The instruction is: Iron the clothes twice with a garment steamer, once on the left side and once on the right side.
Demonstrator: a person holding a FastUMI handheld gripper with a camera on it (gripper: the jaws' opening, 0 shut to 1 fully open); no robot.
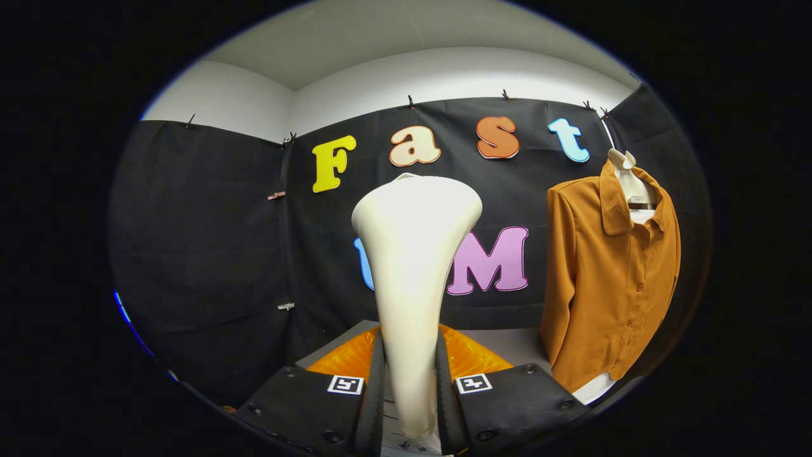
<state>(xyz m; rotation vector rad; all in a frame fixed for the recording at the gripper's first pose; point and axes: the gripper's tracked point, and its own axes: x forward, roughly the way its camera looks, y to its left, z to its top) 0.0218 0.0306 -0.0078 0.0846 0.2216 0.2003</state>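
A cream garment steamer (413, 279) stands upright between my fingers, its narrow handle pinched by both and its wide head rising above them. My gripper (410, 387) is shut on that handle. A brown button-up shirt (612, 279) hangs on a white hanger (625, 166) to the right of the steamer and farther back, its front turned toward me. The steamer head is apart from the shirt, well to the shirt's left.
A grey table top (517, 346) lies beyond the fingers, below the shirt's hem. The black cloth wall (203, 254) closes in behind and on the left. White fabric (596, 387) shows under the shirt's lower edge.
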